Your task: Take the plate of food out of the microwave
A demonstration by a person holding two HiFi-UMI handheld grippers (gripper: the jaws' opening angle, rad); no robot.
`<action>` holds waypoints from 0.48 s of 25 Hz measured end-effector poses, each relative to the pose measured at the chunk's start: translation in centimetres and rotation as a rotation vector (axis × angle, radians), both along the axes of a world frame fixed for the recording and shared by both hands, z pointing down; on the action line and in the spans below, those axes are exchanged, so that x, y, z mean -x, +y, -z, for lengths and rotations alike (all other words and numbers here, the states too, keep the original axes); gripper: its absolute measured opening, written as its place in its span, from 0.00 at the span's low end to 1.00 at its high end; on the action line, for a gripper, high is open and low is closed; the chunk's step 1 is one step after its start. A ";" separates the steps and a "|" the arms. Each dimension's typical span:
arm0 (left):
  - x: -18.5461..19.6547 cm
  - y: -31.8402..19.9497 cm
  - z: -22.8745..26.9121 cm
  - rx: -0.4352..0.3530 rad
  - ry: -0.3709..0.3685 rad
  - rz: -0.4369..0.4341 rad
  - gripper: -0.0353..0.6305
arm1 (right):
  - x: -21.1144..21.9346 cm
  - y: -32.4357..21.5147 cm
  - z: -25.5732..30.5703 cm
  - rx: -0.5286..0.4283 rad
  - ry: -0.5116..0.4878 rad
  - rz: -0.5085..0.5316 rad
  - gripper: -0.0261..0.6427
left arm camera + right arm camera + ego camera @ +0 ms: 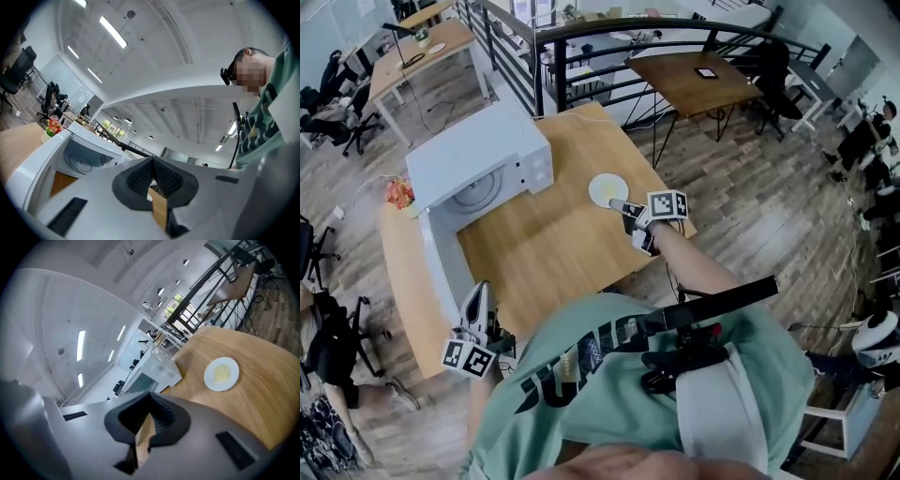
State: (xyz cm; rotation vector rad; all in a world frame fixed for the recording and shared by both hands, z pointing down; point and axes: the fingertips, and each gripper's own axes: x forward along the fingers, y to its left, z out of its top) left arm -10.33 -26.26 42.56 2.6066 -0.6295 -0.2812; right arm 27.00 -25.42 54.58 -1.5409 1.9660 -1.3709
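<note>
Head view: white microwave (492, 155) sits at the far-left part of a wooden table (544, 253). Its door (441, 258) is open, swung out toward the person along the table's left side. Turntable (475, 192) is visible inside the cavity.

Plate (607, 190), white and round w/ a pale yellow food (222, 373) patch at centre, is outside the microwave. It lies flat on the table, to the right of the microwave front.

Right gripper (622, 206): extended over the table, tips toward the plate, marker cube behind them. In this view the tips overlap the plate's near edge. Right gripper view shows the plate lying ahead and to the right, clear of the jaws, no contact. Jaws closed together, pads meeting, nothing between them.

Left gripper (475, 302): low at the person's left side, near the outer end of the open door, marker cube facing up. Left gripper view looks roughly level past the door into the cavity. Jaws closed, pads meeting, nothing held.

Other: bunch of red and pink flowers (398, 192) just beside the microwave's left side. Person's green shirt (609, 375) fills the bottom of the head view.
</note>
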 end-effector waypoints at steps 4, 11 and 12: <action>-0.4 -0.3 -0.5 -0.001 0.017 -0.031 0.05 | 3.1 0.7 3.6 -0.118 0.004 0.100 0.05; -3.4 3.6 2.4 -0.058 -0.025 0.013 0.05 | 2.5 3.2 9.5 -0.289 -0.055 0.231 0.05; -3.8 4.2 2.6 -0.061 -0.034 0.033 0.05 | 2.1 3.7 9.8 -0.309 -0.077 0.247 0.05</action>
